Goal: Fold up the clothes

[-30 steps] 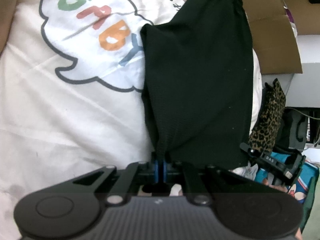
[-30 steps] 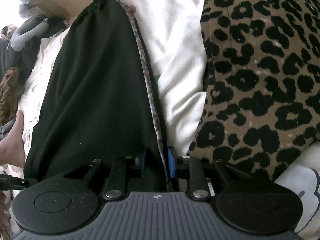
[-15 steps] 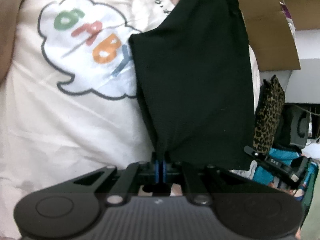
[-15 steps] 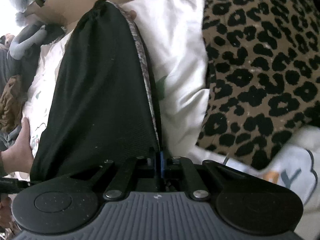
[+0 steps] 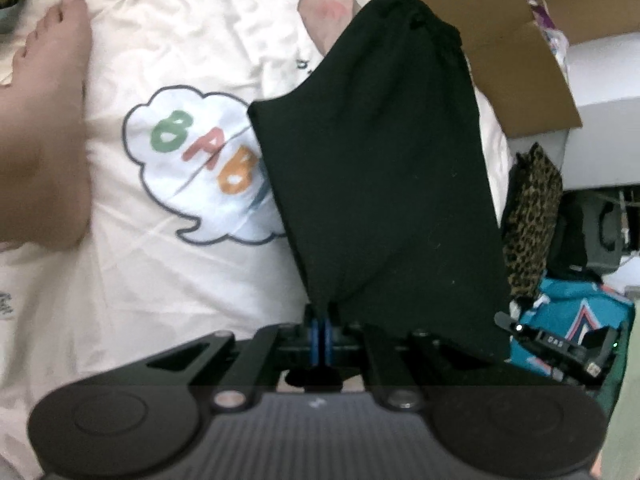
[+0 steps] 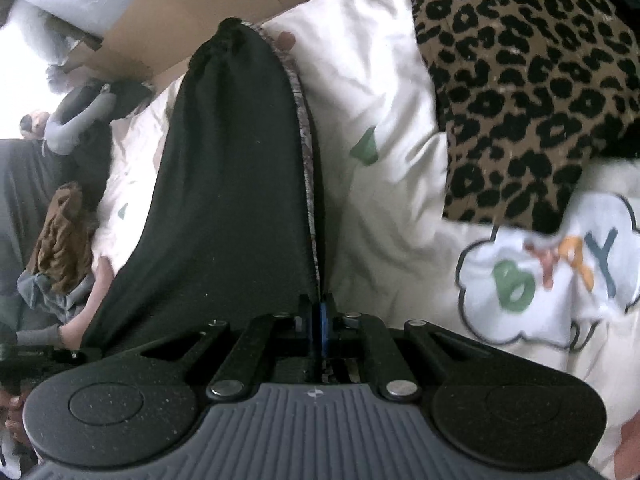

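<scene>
Left gripper [image 5: 320, 330]: its two blue-padded fingers are pressing together on a near corner of the black garment [image 5: 384, 184].
Right gripper [image 6: 319, 318]: its fingers are also clamping shut, pinching the garment's other near corner, right at the patterned trim [image 6: 305, 152].
Black garment: it is stretching away from both grippers over the cream bedsheet [image 5: 160, 280], with its far end bunching to a gathered tip.
Only the left view is showing: a bare foot [image 5: 44, 128] resting on the sheet at the left; the whole speech-bubble print [image 5: 200, 164] with coloured letters, the garment's edge overlapping it; a teal cloth [image 5: 572, 320] low at the right; the other gripper's tip poking in beside that cloth.
Only the right view is showing: the silvery patterned trim running along the garment's right edge; a big leopard-print cushion [image 6: 528, 80] lying on the sheet and covering the top of the bubble print; a grey soft toy [image 6: 76, 120] and a brown bundle [image 6: 60, 236] off to the left.
Both views are showing: a cardboard box [image 5: 500, 40] standing behind the garment's far end.
</scene>
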Tool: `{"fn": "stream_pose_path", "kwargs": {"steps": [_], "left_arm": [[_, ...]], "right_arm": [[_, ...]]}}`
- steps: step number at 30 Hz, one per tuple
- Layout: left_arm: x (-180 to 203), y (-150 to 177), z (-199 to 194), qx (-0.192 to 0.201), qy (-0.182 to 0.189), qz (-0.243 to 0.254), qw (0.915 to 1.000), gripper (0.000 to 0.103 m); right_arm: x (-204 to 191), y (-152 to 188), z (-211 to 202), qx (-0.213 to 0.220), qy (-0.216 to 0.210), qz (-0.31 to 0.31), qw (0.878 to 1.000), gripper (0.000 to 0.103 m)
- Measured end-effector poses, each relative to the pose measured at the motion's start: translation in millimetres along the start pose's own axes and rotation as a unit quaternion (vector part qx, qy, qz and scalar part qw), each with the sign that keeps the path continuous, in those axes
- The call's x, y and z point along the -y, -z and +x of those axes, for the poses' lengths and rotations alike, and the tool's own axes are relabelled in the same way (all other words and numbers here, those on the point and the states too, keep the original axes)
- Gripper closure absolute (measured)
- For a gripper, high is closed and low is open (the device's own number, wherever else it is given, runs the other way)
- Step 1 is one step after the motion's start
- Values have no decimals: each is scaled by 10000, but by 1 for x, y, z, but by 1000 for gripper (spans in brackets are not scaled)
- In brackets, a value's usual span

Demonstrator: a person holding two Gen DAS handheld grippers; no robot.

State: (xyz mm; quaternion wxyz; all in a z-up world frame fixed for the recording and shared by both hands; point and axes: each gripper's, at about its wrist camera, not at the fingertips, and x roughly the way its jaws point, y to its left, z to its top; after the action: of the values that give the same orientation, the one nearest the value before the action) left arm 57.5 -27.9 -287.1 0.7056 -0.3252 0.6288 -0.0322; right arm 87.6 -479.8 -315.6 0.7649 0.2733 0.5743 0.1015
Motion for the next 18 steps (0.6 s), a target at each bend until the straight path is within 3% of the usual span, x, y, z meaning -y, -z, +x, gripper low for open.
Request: {"fn": "stream_pose_path", "kwargs": {"steps": [3, 11, 18], "left_arm": [[5, -12, 16, -122, -124, 14, 9998, 100], [-15, -4, 68, -407, -597, 26, 9974, 100], [-24, -9, 93, -596, -836, 113, 9947, 100]], "right_arm": [[0, 11, 2, -85, -19, -35, 10000, 102], [23, 26, 41, -257, 2, 53, 9997, 102], [44, 32, 60, -499, -268, 78, 9984, 97]]}}
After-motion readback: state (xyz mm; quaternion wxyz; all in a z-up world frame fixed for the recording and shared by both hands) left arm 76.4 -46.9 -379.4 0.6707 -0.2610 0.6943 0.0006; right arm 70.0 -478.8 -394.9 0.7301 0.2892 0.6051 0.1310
